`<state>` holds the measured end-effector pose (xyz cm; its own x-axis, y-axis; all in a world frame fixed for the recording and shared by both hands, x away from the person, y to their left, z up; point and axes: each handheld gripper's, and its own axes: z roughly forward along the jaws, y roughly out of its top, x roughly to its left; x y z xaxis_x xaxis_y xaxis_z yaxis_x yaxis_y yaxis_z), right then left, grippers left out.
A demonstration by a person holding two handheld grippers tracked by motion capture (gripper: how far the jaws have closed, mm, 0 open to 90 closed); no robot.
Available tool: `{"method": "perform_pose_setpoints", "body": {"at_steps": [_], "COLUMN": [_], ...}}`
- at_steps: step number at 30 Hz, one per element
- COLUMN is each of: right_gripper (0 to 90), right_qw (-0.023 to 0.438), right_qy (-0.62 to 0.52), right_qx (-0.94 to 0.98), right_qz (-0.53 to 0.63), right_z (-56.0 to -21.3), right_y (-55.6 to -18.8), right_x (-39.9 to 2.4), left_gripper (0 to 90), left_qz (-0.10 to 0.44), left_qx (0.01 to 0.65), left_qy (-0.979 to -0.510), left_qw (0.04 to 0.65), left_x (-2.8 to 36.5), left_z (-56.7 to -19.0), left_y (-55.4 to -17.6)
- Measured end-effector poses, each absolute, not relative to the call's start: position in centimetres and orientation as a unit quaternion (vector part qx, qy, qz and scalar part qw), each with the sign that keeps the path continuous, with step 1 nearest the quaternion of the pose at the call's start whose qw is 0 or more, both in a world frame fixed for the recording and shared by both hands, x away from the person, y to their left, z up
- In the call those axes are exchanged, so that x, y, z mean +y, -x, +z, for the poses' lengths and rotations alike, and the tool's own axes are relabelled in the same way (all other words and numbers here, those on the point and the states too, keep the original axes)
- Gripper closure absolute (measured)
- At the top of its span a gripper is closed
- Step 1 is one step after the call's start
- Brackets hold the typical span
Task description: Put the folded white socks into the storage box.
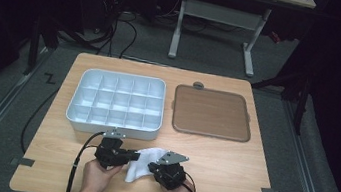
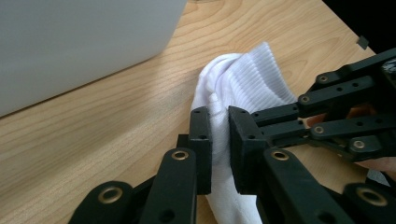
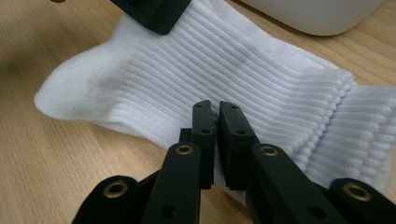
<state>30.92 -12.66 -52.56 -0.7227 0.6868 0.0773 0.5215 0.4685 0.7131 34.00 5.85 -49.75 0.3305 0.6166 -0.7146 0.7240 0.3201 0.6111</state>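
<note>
Black fingers (image 2: 201, 140) of the left gripper (image 2: 219, 147) pinch a fold of a white ribbed sock (image 2: 243, 84), the cloth bunched between the two pads. In the high view this left gripper (image 1: 133, 156) sits at the sock's (image 1: 144, 165) left end, on the near part of the wooden tabletop (image 1: 229, 170), just in front of the white compartment tray (image 1: 77, 113). To the right, the right gripper (image 3: 217, 135) has its fingers (image 3: 233, 140) pressed almost together on the sock's (image 3: 187, 79) near edge, by the ribbed cuff; it appears to nip a thin layer of fabric, though little cloth shows between the pads. In the high view the right gripper (image 1: 154, 166) lies at the sock's right end. Farther right and back, a brown lid (image 1: 211, 113) lies flat beside the tray.

Judging by the two grips, the step in hand is folding or bunching the sock, with the tray the likely destination. The next move calls for both hands working together, keeping the cloth from slipping, and making the bundle small enough for one cell.
</note>
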Motion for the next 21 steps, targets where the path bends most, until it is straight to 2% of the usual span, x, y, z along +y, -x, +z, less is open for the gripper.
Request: {"method": "perform_pose_setpoints", "body": {"at_steps": [15,21], "right_gripper": [86.5,85.2], "right_qw": [0.1,0.092], "right_qy": [-0.332,-0.333], "right_qx": [0.867,0.868], "right_qz": [0.359,0.358], "right_z": [-52.3,-52.1], "right_y": [-31.8,-32.0], "right_x": [-10.9,-10.8], "left_gripper": [82.4,82.5], "left_qz": [-0.051,-0.024], "left_qx": [0.557,0.56], "left_qy": [-0.581,-0.587], "left_qw": [0.591,0.585], "left_x": [5.3,5.5], "left_z": [-48.4,-48.7], "left_y": [-34.1,-34.2]}}
